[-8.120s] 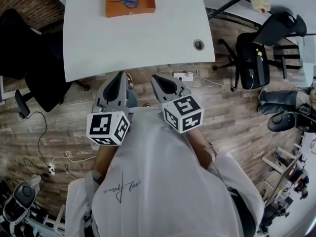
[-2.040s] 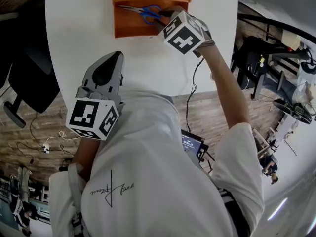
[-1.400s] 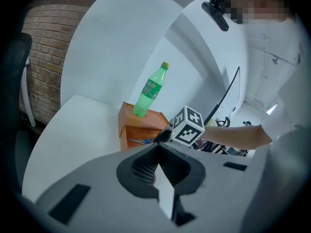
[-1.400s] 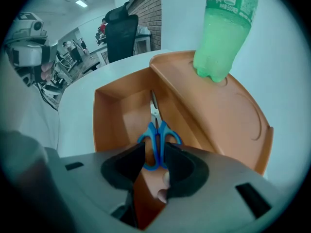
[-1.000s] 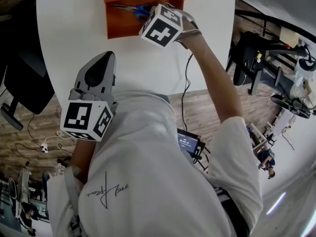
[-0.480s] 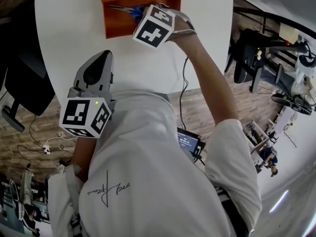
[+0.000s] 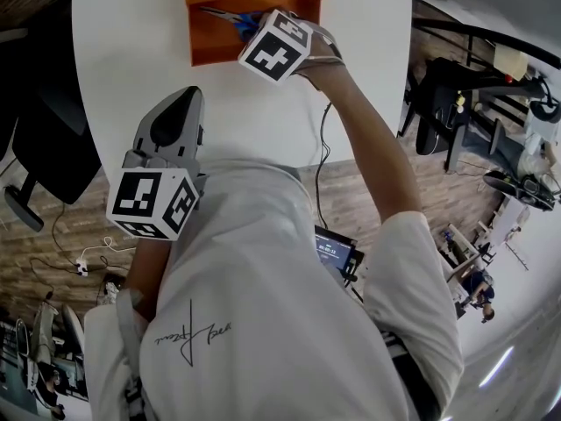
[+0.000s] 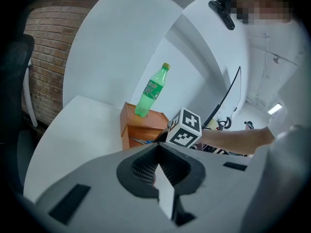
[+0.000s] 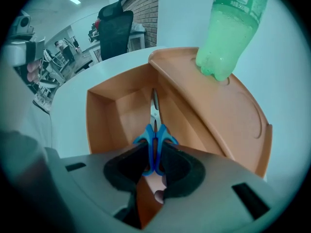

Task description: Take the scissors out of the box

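Observation:
Blue-handled scissors (image 9: 154,144) lie in the open compartment of the orange box (image 9: 114,110), blades pointing away from me. My right gripper (image 9: 154,166) points steeply down into it; its jaws have just been closing and their pads now press on the blue handles. In the head view the scissors (image 7: 230,16) show beside the right gripper (image 7: 254,26) at the box (image 7: 210,46). My left gripper (image 7: 175,117) hovers over the table's near edge, shut and holding nothing; in the left gripper view its jaws (image 8: 158,169) meet, with the box (image 8: 141,127) ahead.
A green plastic bottle (image 9: 228,28) stands on the box's top, also seen as the bottle (image 8: 152,91) in the left gripper view. The white round table (image 7: 131,60) carries the box. Office chairs (image 7: 447,86) stand on the wood floor to the right.
The right gripper has shifted slightly left over the box's open compartment, onto the scissors' handles. The left gripper has stayed where it was.

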Motion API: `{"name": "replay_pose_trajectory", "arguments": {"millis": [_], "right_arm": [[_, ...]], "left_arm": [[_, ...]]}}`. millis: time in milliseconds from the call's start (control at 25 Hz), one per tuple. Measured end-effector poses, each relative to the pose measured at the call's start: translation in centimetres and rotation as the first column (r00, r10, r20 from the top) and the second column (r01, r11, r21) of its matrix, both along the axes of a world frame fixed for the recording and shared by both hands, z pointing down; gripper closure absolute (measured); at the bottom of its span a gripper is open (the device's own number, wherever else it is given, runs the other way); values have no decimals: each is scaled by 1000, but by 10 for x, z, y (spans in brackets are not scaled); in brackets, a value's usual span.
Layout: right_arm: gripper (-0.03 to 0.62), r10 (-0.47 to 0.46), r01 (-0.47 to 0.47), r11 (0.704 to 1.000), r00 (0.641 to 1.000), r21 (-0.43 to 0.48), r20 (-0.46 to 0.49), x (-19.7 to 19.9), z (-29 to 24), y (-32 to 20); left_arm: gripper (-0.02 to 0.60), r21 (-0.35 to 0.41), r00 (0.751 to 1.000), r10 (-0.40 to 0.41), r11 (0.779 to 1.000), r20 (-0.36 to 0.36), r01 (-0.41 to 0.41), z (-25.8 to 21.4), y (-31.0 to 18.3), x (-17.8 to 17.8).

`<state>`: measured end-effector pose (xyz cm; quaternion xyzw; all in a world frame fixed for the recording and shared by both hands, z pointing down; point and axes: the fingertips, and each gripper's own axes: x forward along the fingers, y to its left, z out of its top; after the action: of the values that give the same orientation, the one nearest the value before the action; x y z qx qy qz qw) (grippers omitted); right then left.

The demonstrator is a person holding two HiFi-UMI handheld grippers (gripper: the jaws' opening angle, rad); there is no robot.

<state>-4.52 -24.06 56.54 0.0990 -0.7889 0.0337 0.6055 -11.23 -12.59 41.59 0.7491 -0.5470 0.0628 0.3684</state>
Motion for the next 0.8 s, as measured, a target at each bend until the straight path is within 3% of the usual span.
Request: {"name": "replay_pose_trajectory", "arguments": {"millis": [360,800], "right_arm": [[496,-21,21,1000,1000,-22,-1,-2,0,2],[496,-38,37,999,999,34,38,-9,-13,19]], "left_arm": [[574,28,1000,-19,999,25,18,-12,13,2],[574,68,1000,-12,998,9,11,-27,26,7]]}}
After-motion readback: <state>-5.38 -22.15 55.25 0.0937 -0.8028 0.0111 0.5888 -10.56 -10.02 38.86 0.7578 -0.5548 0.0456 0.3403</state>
